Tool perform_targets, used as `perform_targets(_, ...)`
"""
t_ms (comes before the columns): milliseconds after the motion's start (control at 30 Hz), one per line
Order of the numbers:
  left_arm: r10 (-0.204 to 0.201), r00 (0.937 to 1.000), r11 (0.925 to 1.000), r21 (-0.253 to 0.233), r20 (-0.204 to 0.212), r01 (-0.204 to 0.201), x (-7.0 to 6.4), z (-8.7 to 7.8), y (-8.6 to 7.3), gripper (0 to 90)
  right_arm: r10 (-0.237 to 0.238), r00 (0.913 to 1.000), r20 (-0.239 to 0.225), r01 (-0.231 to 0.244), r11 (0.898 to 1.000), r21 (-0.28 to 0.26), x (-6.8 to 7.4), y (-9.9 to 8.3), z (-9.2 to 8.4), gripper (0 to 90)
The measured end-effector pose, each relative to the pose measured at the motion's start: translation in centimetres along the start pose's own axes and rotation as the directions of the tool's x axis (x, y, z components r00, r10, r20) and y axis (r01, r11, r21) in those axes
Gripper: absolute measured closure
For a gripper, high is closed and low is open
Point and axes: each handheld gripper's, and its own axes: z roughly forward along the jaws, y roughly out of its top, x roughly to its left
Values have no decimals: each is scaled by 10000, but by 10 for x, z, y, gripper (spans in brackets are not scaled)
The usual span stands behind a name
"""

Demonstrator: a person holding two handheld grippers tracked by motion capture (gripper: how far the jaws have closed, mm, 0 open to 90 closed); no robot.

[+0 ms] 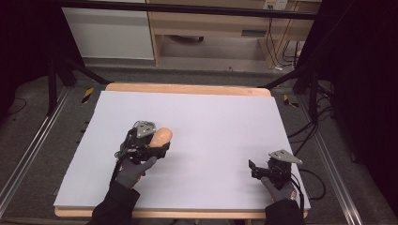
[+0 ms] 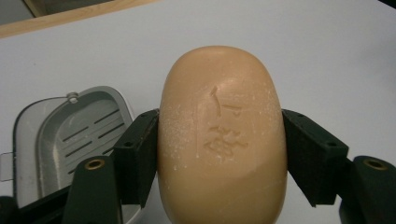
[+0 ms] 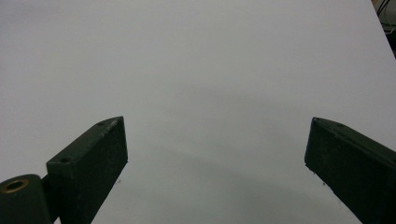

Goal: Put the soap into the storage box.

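A tan oval bar of soap (image 2: pixel 222 135) with a stamped mark on its face sits between the black pads of my left gripper (image 2: pixel 222 144), which is shut on its two long sides. From the high view, the soap (image 1: pixel 163 135) pokes out ahead of the left gripper (image 1: pixel 159 143) at the left middle of the white board. A grey soap dish (image 2: pixel 77 135) with drain slots lies on the board just left of the soap, partly behind the left pad. My right gripper (image 1: pixel 253 168) rests near the board's front right, open (image 3: pixel 217 149) with nothing between its pads.
The white board (image 1: pixel 211 112) covers a wooden table whose far edge (image 1: pixel 187 88) shows beyond it. Dark floor, metal rails and cables surround the table. A wooden cabinet stands at the back.
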Motion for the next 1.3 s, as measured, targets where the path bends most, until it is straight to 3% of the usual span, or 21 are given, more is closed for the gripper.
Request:
perform_targets(467, -409, 9980, 9991, -131, -486, 403, 26, -6, -1, 320, 1, 10000, -1, -1, 10000, 21, 0, 0, 0, 61)
perform_targets(1300, -1219, 9867, 9925, -61, -1075, 1220, 59, 15, -7, 320, -49, 10000, -17, 49, 10000, 41, 1, 0, 2, 61)
